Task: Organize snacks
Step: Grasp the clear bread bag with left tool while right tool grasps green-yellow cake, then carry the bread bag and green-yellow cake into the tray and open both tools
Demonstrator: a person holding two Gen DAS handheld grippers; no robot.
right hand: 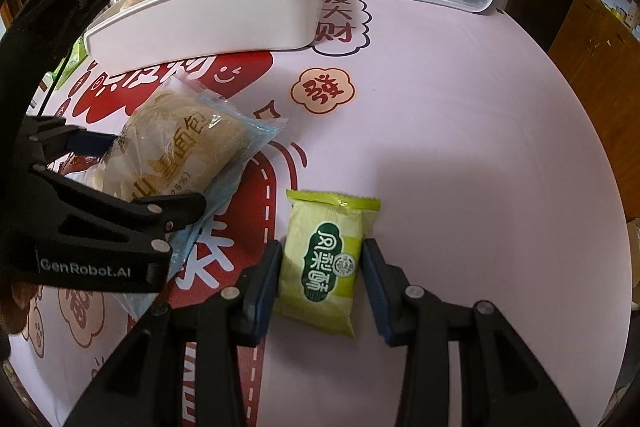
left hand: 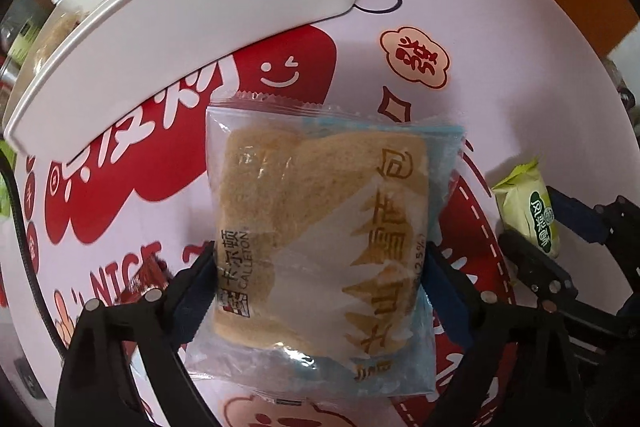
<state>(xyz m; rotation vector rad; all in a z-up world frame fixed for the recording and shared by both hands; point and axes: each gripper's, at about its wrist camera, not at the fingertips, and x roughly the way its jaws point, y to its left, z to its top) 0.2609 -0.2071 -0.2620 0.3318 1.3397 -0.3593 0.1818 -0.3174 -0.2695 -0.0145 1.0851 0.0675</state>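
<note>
Two snack packs are being handled at once, one per gripper, with the white bin (right hand: pixel 224 7) waiting at the back of the printed tablecloth (right hand: pixel 460 147). The bread pack (left hand: pixel 316 239) is framed by the left gripper (left hand: pixel 320 291), whose jaws are spread wide; the blue pads (left hand: pixel 448 303) sit right at the wrapper's edges, but firm pressing cannot be confirmed, so a loose bracket rather than a secure pinch is assumed. The green pastry pack (right hand: pixel 324 263) is flanked by the right gripper (right hand: pixel 322 287); the near pad looks to be touching the wrapper while a sliver of cloth is seen at the other side, so contact is judged partial and a true grip cannot be told. The pick-up step is judged to be in hand, with neither pack yet in the bin. Next, both sets of jaws would need to be closed until the wrappers are squeezed, then lifted and carried over the bin's rim. The bin's contents are mostly hidden behind its wall; only a pale bready item is glimpsed at its left end. The bread pack's lower edge is cut off by the gripper body.
</note>
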